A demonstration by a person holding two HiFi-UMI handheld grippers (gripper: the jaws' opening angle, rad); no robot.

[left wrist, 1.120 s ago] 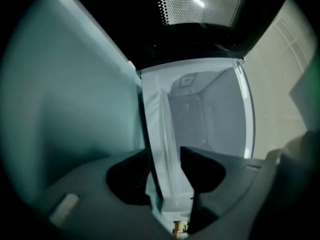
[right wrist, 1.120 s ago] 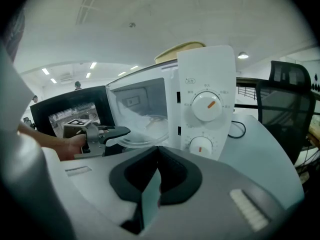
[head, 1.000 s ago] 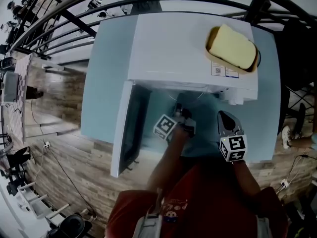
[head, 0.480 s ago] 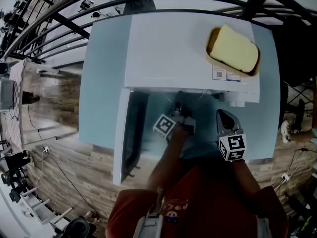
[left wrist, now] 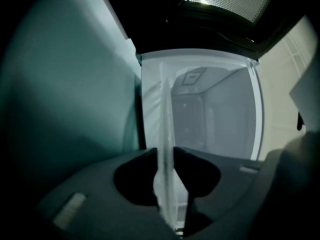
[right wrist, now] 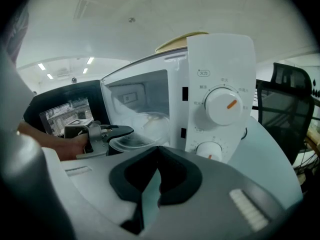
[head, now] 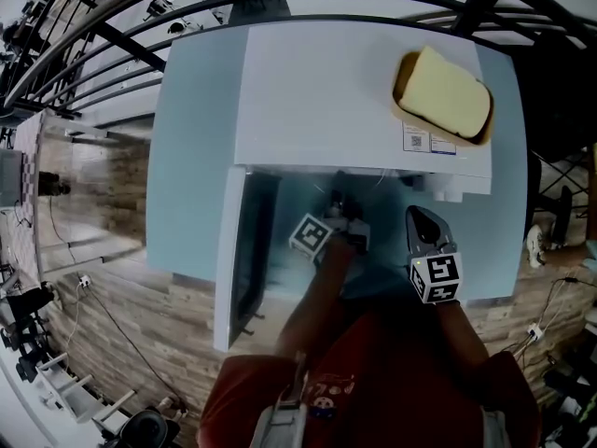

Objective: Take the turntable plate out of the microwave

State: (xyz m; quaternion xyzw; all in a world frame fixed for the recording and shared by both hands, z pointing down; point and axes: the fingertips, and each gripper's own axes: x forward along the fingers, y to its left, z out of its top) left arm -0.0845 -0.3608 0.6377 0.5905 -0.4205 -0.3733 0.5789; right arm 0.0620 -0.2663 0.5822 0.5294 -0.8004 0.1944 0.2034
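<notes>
Plate (left wrist: 166,109) in microwave (head: 354,91) mouth, rim pinched by left tongs (left wrist: 164,152), jaws just closing. Right tongs (right wrist: 159,151) pressed together, empty, at 3 o'clock. Risk: one-sided rim grip, glass tilts, slips, strikes counter (head: 196,157).

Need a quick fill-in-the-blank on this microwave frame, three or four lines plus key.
1. The turntable plate has its rim between the jaws of the ____ tool.
2. The microwave door stands ____.
3. The yellow block lies ____ the microwave.
4. The right tool hangs ____ the microwave, empty.
Missing: left; open; on top of; outside.
The left tool has just been closing its jaws on that rim.
</notes>
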